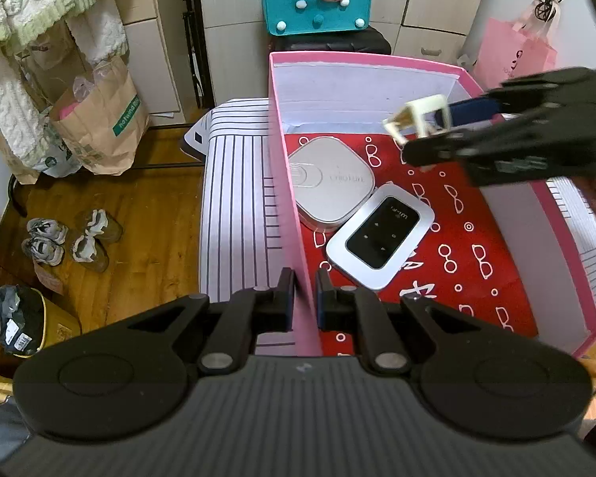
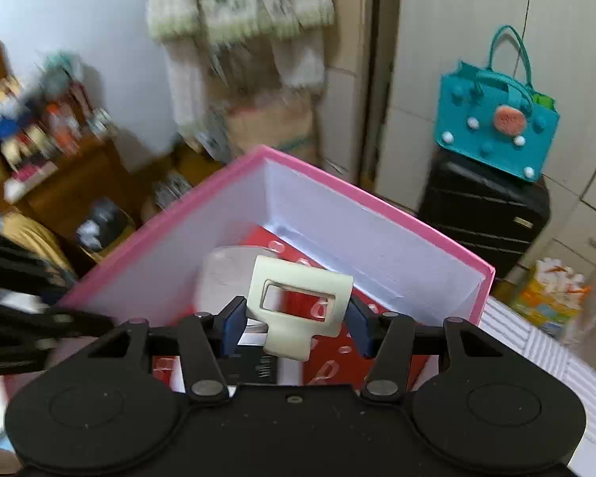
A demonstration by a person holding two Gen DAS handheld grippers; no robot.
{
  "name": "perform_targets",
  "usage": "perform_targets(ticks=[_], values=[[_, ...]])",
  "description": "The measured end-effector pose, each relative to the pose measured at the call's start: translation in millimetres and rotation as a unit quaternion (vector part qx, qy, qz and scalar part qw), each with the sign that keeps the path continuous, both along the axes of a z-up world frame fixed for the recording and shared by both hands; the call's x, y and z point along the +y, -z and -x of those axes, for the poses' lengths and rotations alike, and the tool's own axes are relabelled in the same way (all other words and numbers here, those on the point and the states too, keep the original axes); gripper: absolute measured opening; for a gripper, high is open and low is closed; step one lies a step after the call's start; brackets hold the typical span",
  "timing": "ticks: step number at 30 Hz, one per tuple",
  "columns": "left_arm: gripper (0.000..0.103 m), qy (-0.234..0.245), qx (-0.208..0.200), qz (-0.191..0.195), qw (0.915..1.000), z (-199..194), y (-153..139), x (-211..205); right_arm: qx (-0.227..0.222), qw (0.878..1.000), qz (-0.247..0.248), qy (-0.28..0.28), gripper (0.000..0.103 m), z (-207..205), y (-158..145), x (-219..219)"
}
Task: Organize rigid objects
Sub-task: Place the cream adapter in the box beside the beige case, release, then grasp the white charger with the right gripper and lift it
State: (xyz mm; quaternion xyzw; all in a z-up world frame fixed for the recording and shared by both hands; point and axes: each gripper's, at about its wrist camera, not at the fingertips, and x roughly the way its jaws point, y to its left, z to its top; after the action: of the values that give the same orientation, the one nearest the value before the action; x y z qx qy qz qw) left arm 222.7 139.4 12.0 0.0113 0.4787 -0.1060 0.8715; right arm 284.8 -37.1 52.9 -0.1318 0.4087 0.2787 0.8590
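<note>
Left gripper (image 1: 302, 296) pinching pink box (image 1: 286, 183) wall, cream clip (image 2: 298, 304) probably blur-softened

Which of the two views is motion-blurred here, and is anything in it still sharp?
Right wrist view: the room behind is smeared, but the right gripper and the cream clip it holds stay fairly sharp. Left wrist view: crisp on the pink box and the Wi-Fi router, blurred only on the right gripper; fisheye bending at its edges.

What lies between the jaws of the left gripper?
The thin side wall of the pink cardboard box; the left gripper is shut on it, seen in the left wrist view.
</note>
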Motion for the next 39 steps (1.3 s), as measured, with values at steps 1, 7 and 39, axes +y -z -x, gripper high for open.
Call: perform_targets(ticks=[1,7,39], values=[[0.01,0.001,0.0,0.001,1.0,0.3,0.3,0.7,0.006,1.0,0.013,0.004,0.059,-5.1,3.3,1.7],[0.011,0.009,-0.003,0.005,0.9999,0.9,0.8,1.4,0.052,0.997,0.046,0.03,0.059,-27.8,24.3,17.4],[0.012,-0.004,-0.006,0.005,1.0,2.7,1.3,0.3,-0.001,0.978,-0.152,0.143,0.065,83.3,-46.0,-160.7]])
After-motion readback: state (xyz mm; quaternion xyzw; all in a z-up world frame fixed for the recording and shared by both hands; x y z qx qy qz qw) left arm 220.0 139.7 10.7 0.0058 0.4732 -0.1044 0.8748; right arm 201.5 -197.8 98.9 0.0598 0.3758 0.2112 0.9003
